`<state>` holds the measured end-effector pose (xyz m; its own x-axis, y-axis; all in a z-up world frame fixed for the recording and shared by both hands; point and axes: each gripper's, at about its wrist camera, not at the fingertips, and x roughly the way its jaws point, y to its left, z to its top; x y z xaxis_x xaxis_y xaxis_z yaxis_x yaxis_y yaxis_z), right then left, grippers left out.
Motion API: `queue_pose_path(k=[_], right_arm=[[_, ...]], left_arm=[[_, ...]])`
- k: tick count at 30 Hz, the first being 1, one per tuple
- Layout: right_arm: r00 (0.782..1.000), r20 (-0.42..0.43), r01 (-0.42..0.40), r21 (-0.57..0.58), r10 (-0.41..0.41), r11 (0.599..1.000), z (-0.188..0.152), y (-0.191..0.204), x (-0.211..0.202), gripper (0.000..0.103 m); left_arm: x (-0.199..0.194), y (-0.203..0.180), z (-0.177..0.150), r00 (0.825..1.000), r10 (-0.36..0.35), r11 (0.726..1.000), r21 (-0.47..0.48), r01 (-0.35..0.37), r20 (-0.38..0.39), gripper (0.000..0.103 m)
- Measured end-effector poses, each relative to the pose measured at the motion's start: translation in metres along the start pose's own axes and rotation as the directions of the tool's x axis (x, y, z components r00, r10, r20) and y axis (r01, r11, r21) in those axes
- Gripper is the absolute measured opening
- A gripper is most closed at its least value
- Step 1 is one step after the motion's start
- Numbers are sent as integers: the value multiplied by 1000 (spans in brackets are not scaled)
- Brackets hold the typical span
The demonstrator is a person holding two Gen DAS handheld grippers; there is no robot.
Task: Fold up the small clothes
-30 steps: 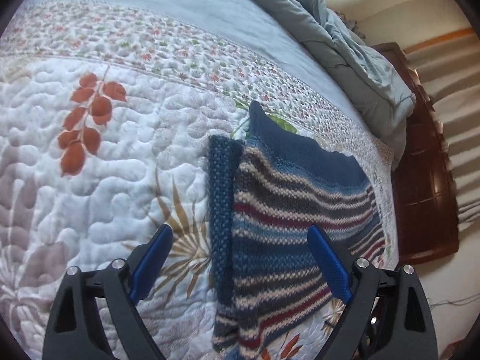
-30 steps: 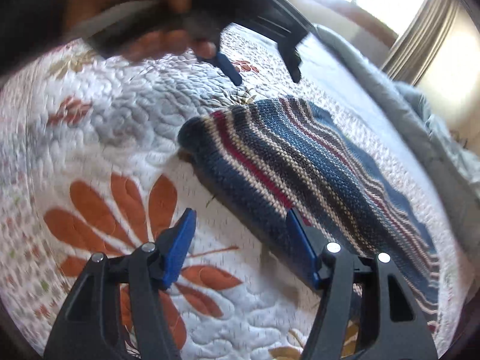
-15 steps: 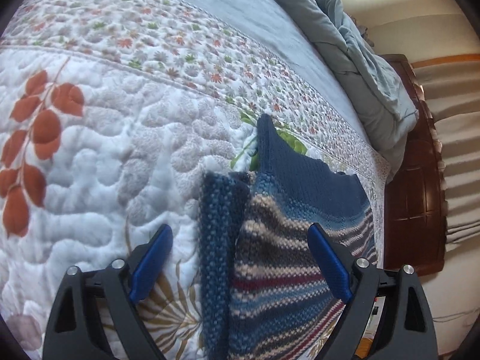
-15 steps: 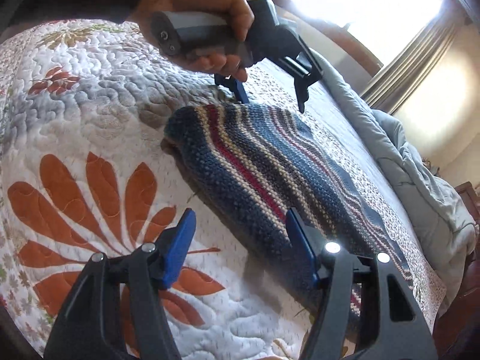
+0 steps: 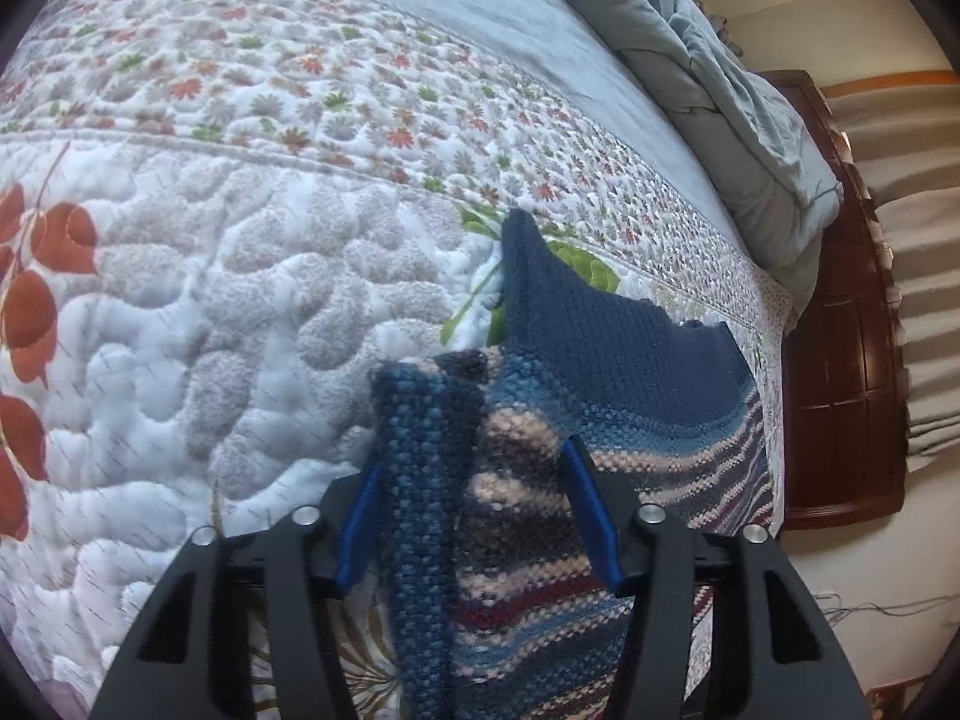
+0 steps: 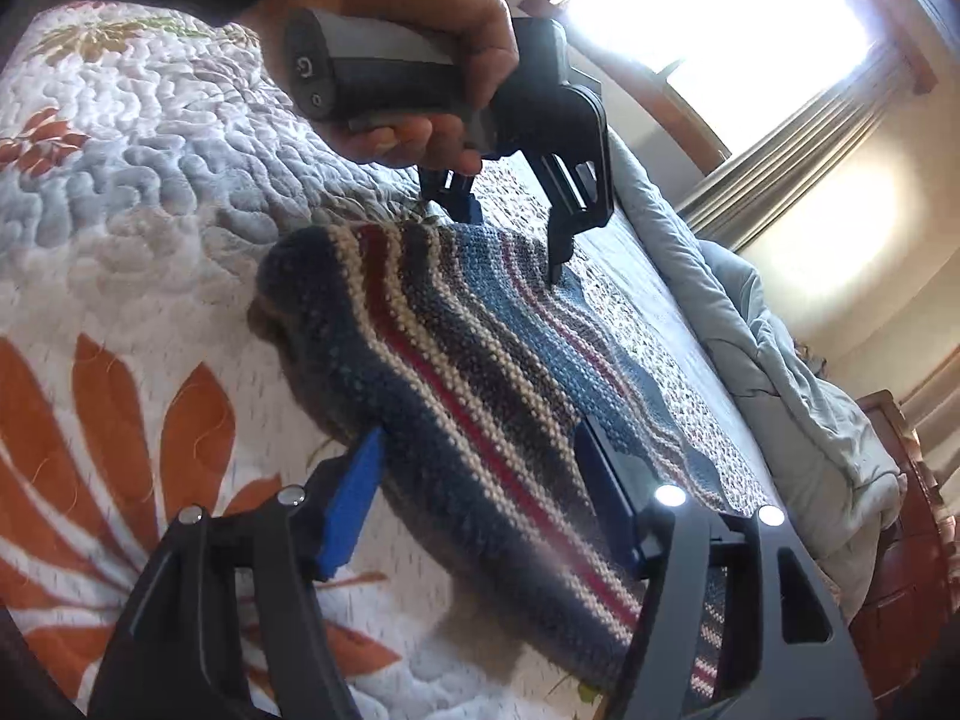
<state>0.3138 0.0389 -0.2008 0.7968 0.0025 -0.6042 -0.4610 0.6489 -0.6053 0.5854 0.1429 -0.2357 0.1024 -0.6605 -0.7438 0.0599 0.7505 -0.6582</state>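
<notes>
On puffy quilt, nubby striped knit garment, partly folded

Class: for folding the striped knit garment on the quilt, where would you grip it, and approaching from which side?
Grip the striped knit garment at its near edge, coming in low along the quilt: that edge lies between the right gripper fingers, thick enough to pinch.

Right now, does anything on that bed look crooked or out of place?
Only the striped knit: it lies half folded on the quilt, one dark blue corner sticking up askew. Beyond it a grey duvet is bunched in a heap. Nothing looks spilled or damaged.
</notes>
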Motion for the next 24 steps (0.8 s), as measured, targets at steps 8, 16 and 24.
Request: queue_pose_path(k=[8, 16, 24], right_arm=[[999, -24, 28, -10, -28, 1000, 14, 4, 22, 64], [999, 24, 32, -80, -30, 996, -21, 22, -10, 68], [998, 17, 62, -108, -60, 992, 2, 30, 13, 72]], left_arm=[[3, -1, 4, 998, -53, 998, -37, 54, 28, 88], [-3, 0, -10, 998, -50, 999, 18, 51, -34, 88], [7, -4, -10, 999, -25, 1000, 7, 26, -40, 97]])
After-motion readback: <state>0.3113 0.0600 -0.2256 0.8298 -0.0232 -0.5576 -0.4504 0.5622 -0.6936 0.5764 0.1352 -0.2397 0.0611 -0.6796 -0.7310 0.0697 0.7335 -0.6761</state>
